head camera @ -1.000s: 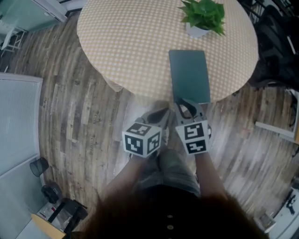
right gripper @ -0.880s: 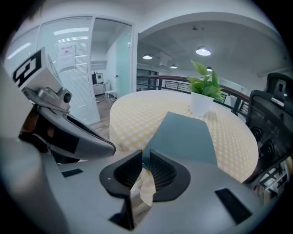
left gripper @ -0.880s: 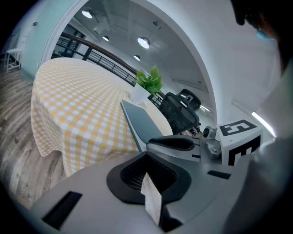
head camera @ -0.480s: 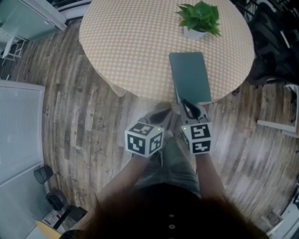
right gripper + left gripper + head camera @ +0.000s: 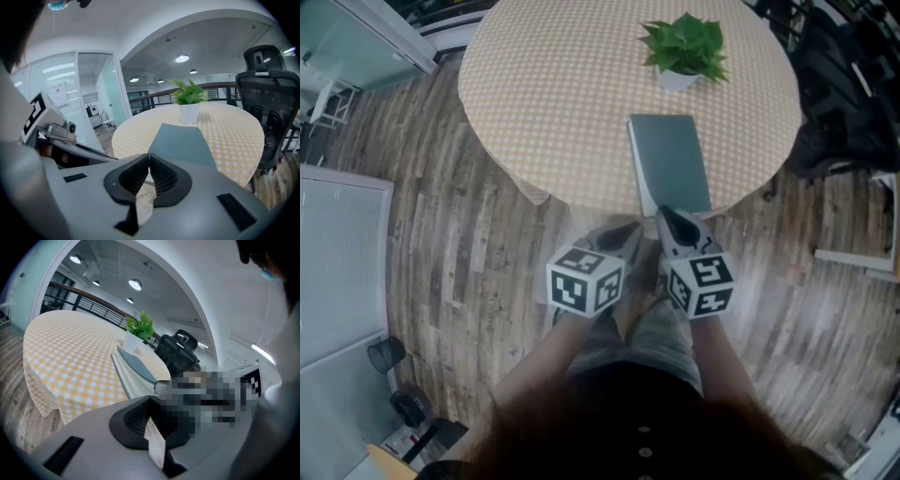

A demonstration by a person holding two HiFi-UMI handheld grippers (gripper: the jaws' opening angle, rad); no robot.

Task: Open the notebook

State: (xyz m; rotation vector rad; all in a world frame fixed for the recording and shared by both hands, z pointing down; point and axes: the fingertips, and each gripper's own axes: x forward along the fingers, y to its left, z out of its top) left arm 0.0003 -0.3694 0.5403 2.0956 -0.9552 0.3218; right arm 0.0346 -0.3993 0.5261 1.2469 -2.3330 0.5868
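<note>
The closed grey-green notebook lies flat at the near edge of the round table with its yellow checked cloth. It also shows in the left gripper view as the notebook and in the right gripper view as the notebook. Both grippers hang just short of the table's near edge, below the notebook and apart from it. My left gripper looks shut and empty. My right gripper is closing, its tips nearly meeting with nothing between them.
A potted green plant stands on the table just beyond the notebook. A black office chair sits at the table's right. Wooden floor surrounds the table; glass partitions stand at the left.
Both grippers have risen slightly toward the table edge. The right gripper's jaws, open before, have drawn together. The notebook has not moved.
</note>
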